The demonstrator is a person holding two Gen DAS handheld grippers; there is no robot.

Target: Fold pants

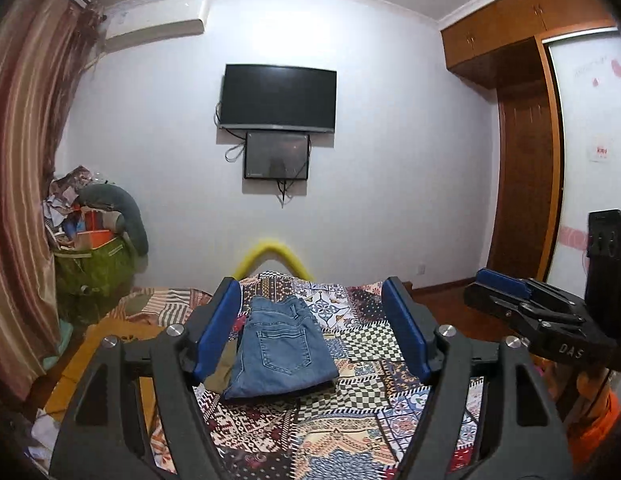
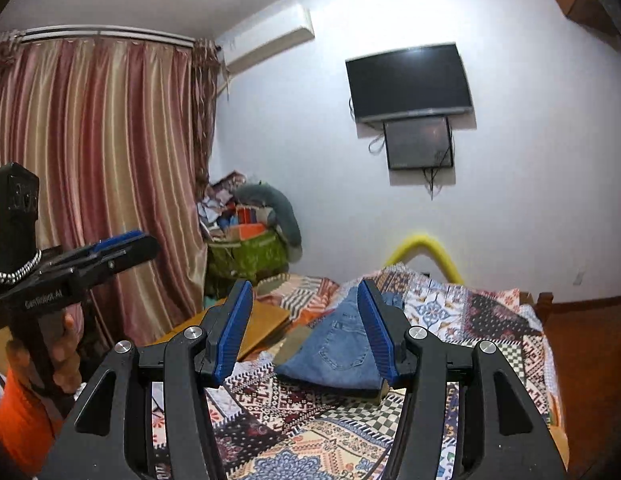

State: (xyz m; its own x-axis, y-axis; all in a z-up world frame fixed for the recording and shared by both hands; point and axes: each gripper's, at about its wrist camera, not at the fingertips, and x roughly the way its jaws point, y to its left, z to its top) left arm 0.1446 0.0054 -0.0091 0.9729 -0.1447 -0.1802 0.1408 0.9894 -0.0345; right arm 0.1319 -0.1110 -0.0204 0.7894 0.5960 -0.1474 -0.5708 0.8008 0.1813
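While the left gripper point(image 1: 314, 316) is held above the bed with jaws spread wide and nothing clamped, the folded denim pants point(image 1: 280, 350) are framed between its blue ribbed pads, lying flat on the patchwork bedspread point(image 1: 374, 408), back pocket up, with bare quilt seen on the near and right sides. From the right wrist, the right gripper point(image 2: 306, 330) is likewise seen parted and empty, the pants point(image 2: 334, 354) lying ahead, partly hidden behind its right pad.
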